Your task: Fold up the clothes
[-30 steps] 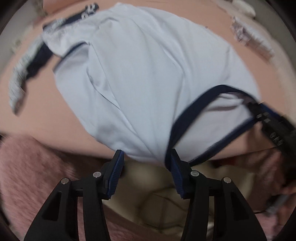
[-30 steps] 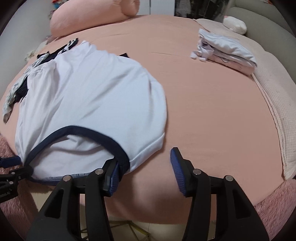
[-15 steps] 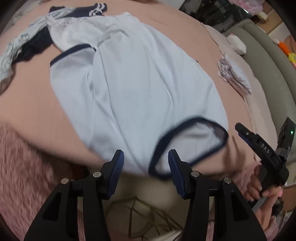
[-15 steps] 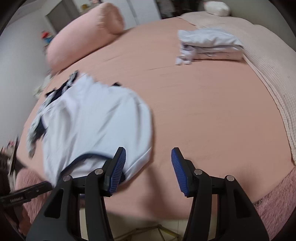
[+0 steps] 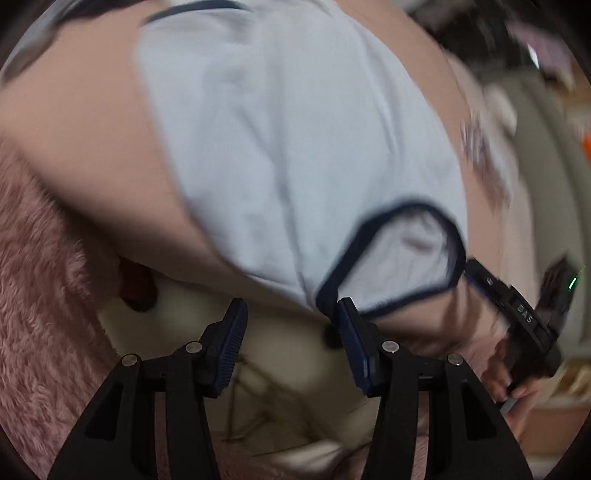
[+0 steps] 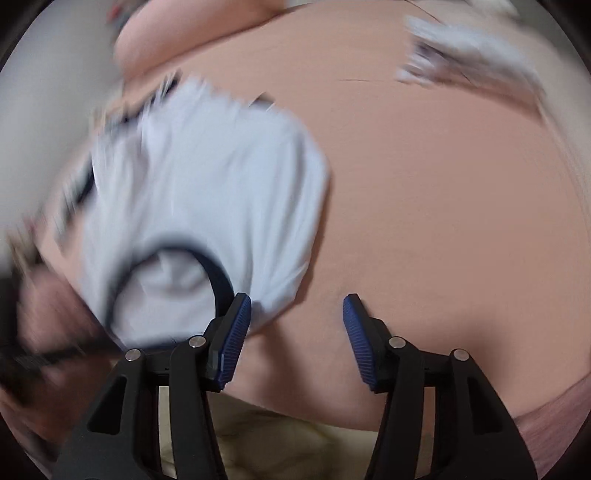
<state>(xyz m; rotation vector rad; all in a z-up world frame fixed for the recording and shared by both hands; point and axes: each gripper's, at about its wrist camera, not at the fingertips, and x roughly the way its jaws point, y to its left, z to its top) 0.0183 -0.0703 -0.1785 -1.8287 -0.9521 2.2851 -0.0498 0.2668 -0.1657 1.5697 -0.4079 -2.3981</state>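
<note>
Both views motion-blurred; fine detail soft.

Pale blue T-shirt [image 5: 295, 155] lies spread flat on the peach-pink bed sheet [image 6: 443, 221], its navy-trimmed neck opening [image 5: 399, 258] at the near edge of the bed, hem end toward the far side. A navy-edged sleeve shows at the top of the left wrist view. In the right wrist view the shirt [image 6: 207, 192] fills the left half of the bed, neckline nearest the camera.

Left gripper [image 5: 291, 317]: jaws parted about midway, nothing between the pads. Right-hand pad tip sits at the neck trim where the collar meets the bed edge; contact or merely in front of it — cannot tell. Beige floor visible between the fingers.

Right gripper [image 6: 297, 308]: jaws parted about midway, nothing gripped, bare sheet between them. Left-hand pad tip overlaps the shirt's shoulder edge beside the neckline; contact unclear. Same gripper [image 5: 517, 317] shows at the right of the left wrist view, held in a hand [image 5: 509, 384].

Folded stack of pale clothes [image 6: 465, 62] at the far right of the bed, well apart from the shirt. Pink bolster pillow [image 6: 192, 33] at the far edge. Dark and white garments [image 6: 147, 103] bunched at the shirt's far end. Fuzzy pink blanket [image 5: 40, 314] hangs at the near edge of the bed.
</note>
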